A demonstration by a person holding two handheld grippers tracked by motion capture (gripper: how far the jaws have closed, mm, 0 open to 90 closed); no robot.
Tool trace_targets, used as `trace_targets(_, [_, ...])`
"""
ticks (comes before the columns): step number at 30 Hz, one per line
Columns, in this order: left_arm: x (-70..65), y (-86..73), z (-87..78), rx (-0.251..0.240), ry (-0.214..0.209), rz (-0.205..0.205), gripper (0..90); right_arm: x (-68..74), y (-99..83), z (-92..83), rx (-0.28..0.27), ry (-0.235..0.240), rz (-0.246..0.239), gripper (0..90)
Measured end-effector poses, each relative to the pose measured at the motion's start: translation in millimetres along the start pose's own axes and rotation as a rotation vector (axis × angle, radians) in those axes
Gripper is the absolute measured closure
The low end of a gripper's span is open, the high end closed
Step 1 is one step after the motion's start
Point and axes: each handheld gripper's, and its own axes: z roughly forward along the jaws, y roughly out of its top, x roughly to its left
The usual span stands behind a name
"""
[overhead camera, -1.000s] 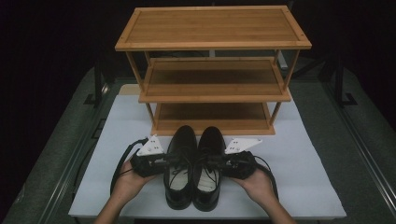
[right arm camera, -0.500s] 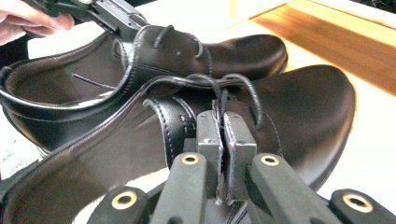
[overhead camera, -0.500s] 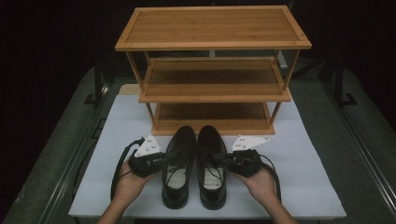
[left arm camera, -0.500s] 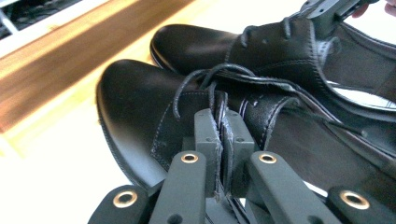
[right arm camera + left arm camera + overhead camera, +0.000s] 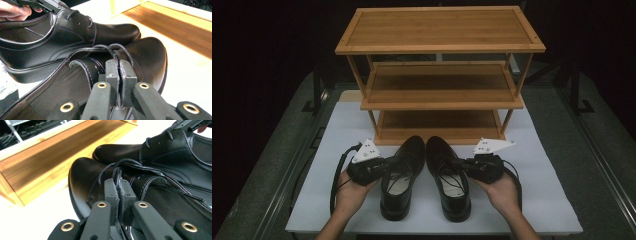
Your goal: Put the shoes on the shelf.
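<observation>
Black glossy leather, pair of lace-up dress shoes on white tabletop, toes toward 12 o'clock, just short of wooden rack [image 5: 439, 75] bottom shelf. Left shoe [image 5: 401, 176] and right shoe [image 5: 449, 176] side by side, toes nearly touching, heels apart. Dark laces loose, tan lining inside. Left claw [image 5: 119, 195] at 9 o'clock of pair, pressed together, pinching left shoe's upper edge by the laces. Right claw [image 5: 119, 75] at 3 o'clock, likewise pinching right shoe's upper edge.

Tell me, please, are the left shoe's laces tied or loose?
Loose: the left shoe has untied laces trailing slack, with the left gripper shut on its lace flap.
</observation>
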Motion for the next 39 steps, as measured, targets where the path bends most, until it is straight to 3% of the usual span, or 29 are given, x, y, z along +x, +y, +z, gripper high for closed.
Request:
trace_targets(7, [6.4, 17.5, 8.7, -0.019, 0.026, -0.008, 87.5, -17.4, 8.6, -5.3, -0.011, -0.015, 0.019, 86.8])
trace_targets(15, [20.0, 35.5, 28.8, -0.045, 0.074, -0.024, 87.5, -42.5, 17.9, -0.9, -0.035, -0.074, 0.040, 86.8])
trace_targets(22, [31.5, 44.2, 53.8, -0.041, 0.127, -0.020, 87.4, -62.4, 27.4, 11.5, -0.055, -0.129, 0.058, 86.8])
trace_targets(26, [39.2, 45.8, 69.4, -0.045, 0.148, -0.037, 87.4, -72.8, 31.4, 20.8, -0.062, -0.157, 0.061, 86.8])
trace_targets(31, [46.2, 48.5, 88.7, -0.054, 0.161, -0.061, 87.4, -81.3, 36.2, 31.6, -0.063, -0.189, 0.069, 86.7])
trace_targets(39, [51.2, 54.4, 106.8, -0.066, 0.197, -0.050, 87.4, -89.1, 43.3, 43.3, -0.066, -0.232, 0.072, 86.8])
